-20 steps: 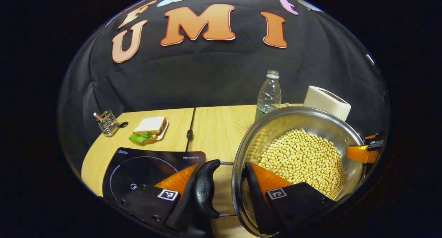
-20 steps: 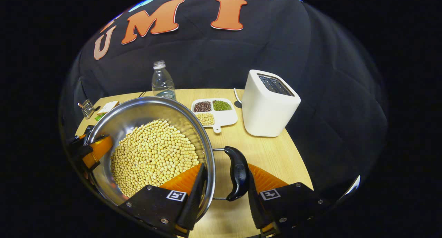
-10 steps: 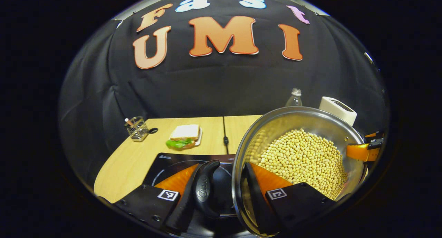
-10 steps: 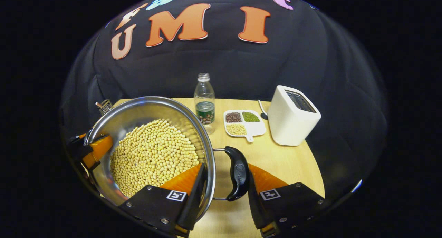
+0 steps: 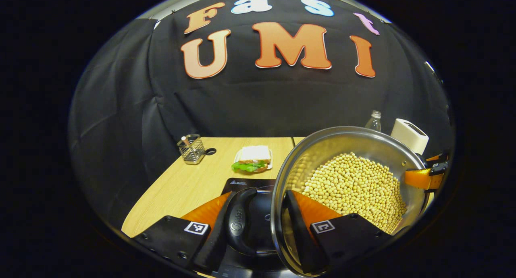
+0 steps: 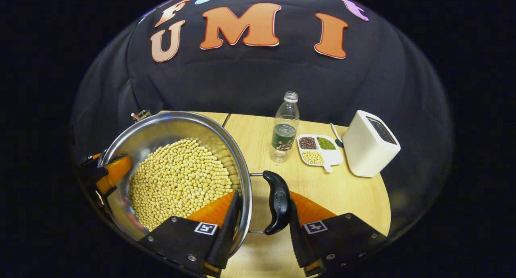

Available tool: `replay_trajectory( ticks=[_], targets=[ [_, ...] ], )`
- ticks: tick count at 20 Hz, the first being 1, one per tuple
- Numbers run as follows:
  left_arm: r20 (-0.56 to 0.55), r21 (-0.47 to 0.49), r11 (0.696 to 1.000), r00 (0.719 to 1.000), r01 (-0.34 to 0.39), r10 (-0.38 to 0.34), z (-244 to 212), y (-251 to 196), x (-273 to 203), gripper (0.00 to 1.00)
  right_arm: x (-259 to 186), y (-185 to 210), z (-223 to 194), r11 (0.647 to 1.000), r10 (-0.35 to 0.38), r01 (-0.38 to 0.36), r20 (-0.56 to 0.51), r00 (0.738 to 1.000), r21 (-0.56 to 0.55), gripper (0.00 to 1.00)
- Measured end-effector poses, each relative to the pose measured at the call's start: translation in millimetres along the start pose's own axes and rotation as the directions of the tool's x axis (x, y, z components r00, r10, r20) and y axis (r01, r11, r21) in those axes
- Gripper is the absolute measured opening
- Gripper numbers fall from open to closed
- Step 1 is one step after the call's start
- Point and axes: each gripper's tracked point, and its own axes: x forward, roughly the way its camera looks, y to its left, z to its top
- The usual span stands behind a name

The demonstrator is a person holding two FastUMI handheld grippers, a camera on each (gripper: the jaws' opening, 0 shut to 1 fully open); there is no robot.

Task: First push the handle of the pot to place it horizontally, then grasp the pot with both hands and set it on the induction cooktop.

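A steel pot [image 5: 306,161] full of soybeans [image 5: 354,185] hangs above the table, held at both sides. My left gripper [image 5: 260,201] is shut across the pot's left black handle [image 5: 238,221] and wall, one finger outside the handle and one inside the rim. The black induction cooktop [image 5: 246,184] lies directly below this handle. In the right gripper view, my right gripper [image 6: 264,201] is shut the same way on the right handle [image 6: 278,201] and the pot wall [image 6: 161,133]. Each gripper appears at the far rim in the other's view, the right gripper [image 5: 423,177] and the left gripper [image 6: 109,173].
A sandwich on a plate [image 5: 252,159] and a wire holder [image 5: 191,149] sit behind the cooktop. To the right on the wooden table [image 6: 346,193] stand a plastic bottle [image 6: 284,129], a white divided tray of beans [image 6: 318,149] and a white toaster [image 6: 371,143].
Both grippers have carried the pot leftward. The cooktop has slid in under the left handle, while the bottle, tray and toaster have dropped away to the right.
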Motion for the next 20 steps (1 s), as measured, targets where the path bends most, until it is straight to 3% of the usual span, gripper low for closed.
replay_trajectory(
  ticks=[3,4,5,11,16,19,20],
  targets=[
    [0.008,0.002,1.000,1.000,-0.021,0.021,4.6,32.7,0.4,0.78,6.0,16.0,4.0,1.000,0.019,-0.019,0.004,1.000,-0.019,0.63],
    [0.011,-0.003,1.000,1.000,-0.029,0.029,6.2,43.5,0.0,0.78,7.2,22.1,6.9,0.999,0.025,-0.025,0.009,1.000,-0.020,0.58],
    [0.014,-0.007,0.999,0.999,-0.035,0.036,9.2,52.9,-0.9,0.78,8.0,28.4,9.5,0.999,0.030,-0.030,0.014,0.999,-0.025,0.63],
    [0.023,-0.020,0.998,0.997,-0.067,0.068,14.2,94.7,5.5,0.78,43.1,51.4,10.7,0.998,0.059,-0.059,0.011,0.998,-0.039,0.63],
    [0.018,-0.027,0.997,0.997,-0.071,0.072,8.8,108.5,17.2,0.75,71.9,59.1,7.1,0.998,0.055,-0.054,0.002,0.999,-0.043,0.63],
    [0.008,-0.029,0.998,0.998,-0.057,0.057,1.6,108.7,30.3,0.81,67.4,63.2,7.3,0.998,0.046,-0.046,-0.013,0.999,-0.049,0.63],
    [0.003,-0.032,0.998,0.999,-0.050,0.050,-0.9,107.7,36.5,0.78,69.0,68.9,6.2,0.998,0.038,-0.038,-0.016,0.999,-0.053,0.63]
  ],
)
